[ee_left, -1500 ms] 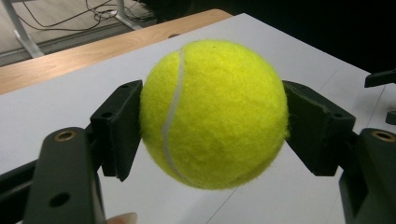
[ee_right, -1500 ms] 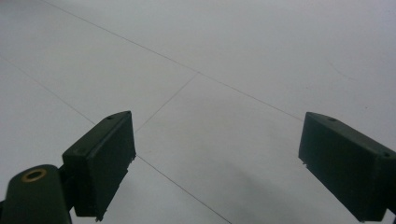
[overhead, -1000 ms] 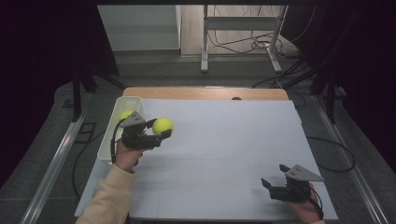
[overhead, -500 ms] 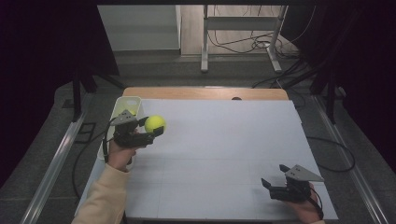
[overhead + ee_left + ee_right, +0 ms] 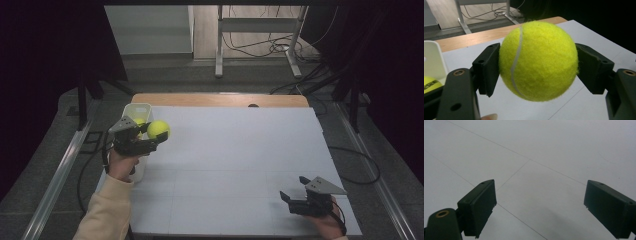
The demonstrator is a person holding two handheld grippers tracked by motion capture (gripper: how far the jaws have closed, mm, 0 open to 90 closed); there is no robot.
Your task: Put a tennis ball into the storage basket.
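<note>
Leftward across the high view goes the left gripper [image 5: 150,141] with its tennis ball [image 5: 158,129], from the white table cover toward the white bin [image 5: 134,108] at the left edge since a second ago; the right gripper [image 5: 296,202] at the lower right has kept its place.

Now the ball sits just beside the bin's rim, left of centre in the high view; the jaws are closed on it, one flat black pad pressed to each side, as the left gripper view shows close up [image 5: 538,61]; its yellow felt is fuzzy, with a pale curved seam down the front.

Much of the bin is hidden behind the gripper and hand; a second ball [image 5: 429,84] lies inside it, cut off at the left edge of the left gripper view, with dark lettering too partial to read.

A cream sleeve [image 5: 107,210] is cut off at the bottom edge.

The right gripper's jaws stand wide apart with nothing between them, over the smooth matte cover [image 5: 544,157] crossed by thin seams; the wooden table [image 5: 220,99] shows as a strip beyond it.
</note>
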